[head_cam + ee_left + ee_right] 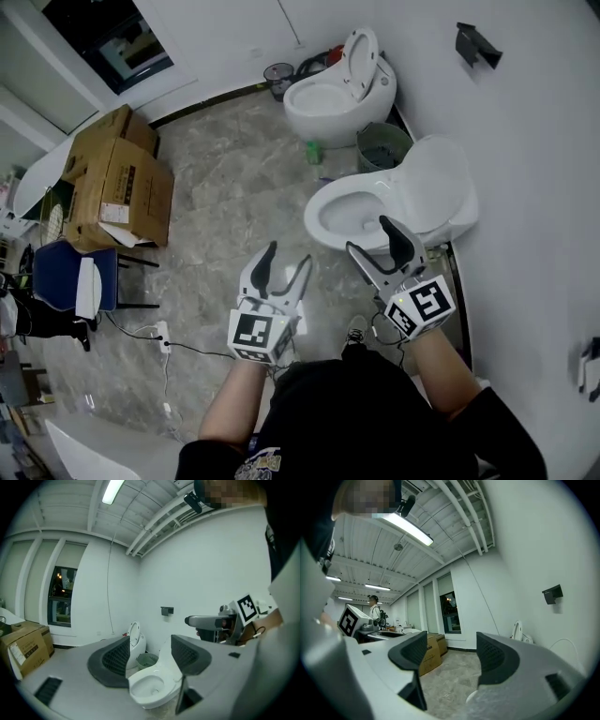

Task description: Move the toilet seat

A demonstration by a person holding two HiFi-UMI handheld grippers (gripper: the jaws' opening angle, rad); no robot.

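Note:
The near white toilet (328,217) stands by the right wall with its bowl uncovered; its seat and lid (436,180) are raised and lean back. My left gripper (287,262) hovers open over the floor just left of the bowl, touching nothing. My right gripper (371,238) is open just in front of the bowl's near rim, also empty. In the left gripper view the open jaws (150,657) frame that toilet's bowl (147,689), with the right gripper (206,620) beside it. The right gripper view (450,659) looks past the toilet across the floor.
A second toilet (336,96) with its lid up stands farther back, a green bin (382,146) and a green bottle (314,151) between the two. Cardboard boxes (117,183) and a blue chair (67,276) sit at left. A cable (187,349) runs over the floor.

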